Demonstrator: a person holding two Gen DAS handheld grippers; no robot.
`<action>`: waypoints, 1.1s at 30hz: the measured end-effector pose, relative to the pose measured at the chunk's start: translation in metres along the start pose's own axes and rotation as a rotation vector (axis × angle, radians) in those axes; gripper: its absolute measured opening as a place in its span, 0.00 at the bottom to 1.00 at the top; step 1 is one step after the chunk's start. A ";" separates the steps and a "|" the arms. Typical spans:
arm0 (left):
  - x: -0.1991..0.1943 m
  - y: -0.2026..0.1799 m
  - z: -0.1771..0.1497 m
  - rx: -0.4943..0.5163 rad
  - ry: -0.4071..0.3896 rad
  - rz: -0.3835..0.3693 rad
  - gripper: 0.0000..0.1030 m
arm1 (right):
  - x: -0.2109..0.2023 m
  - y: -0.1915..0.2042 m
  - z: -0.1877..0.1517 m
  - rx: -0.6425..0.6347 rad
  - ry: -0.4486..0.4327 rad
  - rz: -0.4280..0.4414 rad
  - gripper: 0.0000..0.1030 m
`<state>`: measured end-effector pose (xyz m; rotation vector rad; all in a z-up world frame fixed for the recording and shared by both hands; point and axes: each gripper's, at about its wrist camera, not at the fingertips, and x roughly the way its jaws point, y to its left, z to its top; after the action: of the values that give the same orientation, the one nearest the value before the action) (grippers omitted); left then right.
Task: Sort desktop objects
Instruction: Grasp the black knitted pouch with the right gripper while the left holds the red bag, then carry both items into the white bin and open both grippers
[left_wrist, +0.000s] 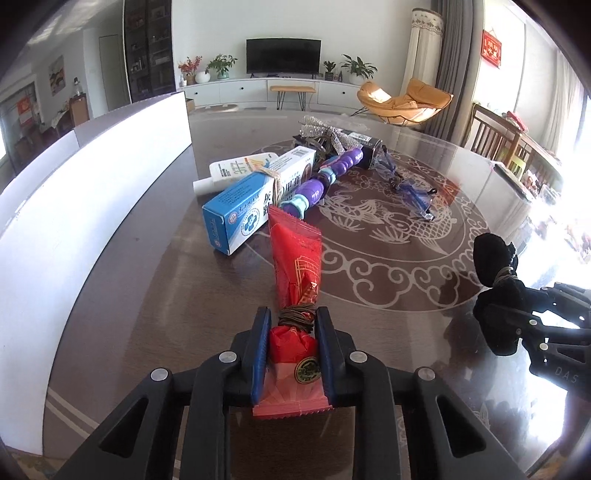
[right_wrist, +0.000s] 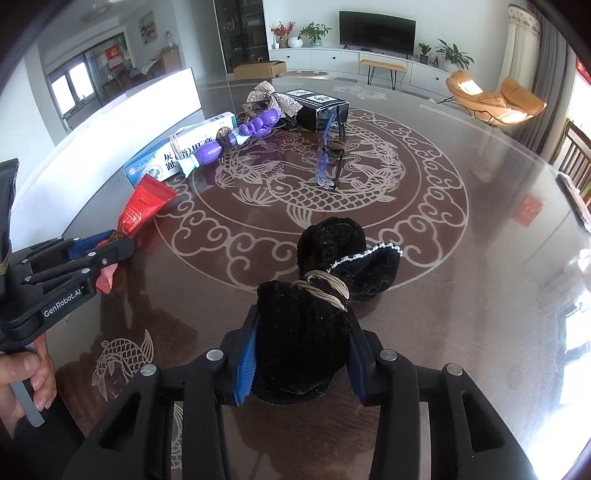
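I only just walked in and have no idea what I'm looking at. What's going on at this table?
A person is sorting small items with a gripper in each hand. The left gripper is shut on a red snack packet; the right gripper is clamped on a black sock bundle tied with string. Farther back on the glass table lie a blue-and-white medicine box, a purple toy and blue glasses, untouched.
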<state>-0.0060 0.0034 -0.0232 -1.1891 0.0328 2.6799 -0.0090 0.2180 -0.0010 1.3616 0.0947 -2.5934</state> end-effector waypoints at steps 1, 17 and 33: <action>-0.010 0.002 0.000 -0.009 -0.032 -0.025 0.23 | -0.006 0.002 -0.001 -0.016 -0.014 -0.001 0.39; -0.157 0.193 0.032 -0.360 -0.225 0.082 0.23 | -0.056 0.151 0.096 -0.269 -0.224 0.267 0.39; -0.082 0.325 0.033 -0.445 0.089 0.422 0.69 | 0.053 0.389 0.194 -0.533 -0.098 0.312 0.71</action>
<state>-0.0414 -0.3262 0.0380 -1.5812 -0.3563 3.1015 -0.1115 -0.1996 0.0819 0.9670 0.4784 -2.1547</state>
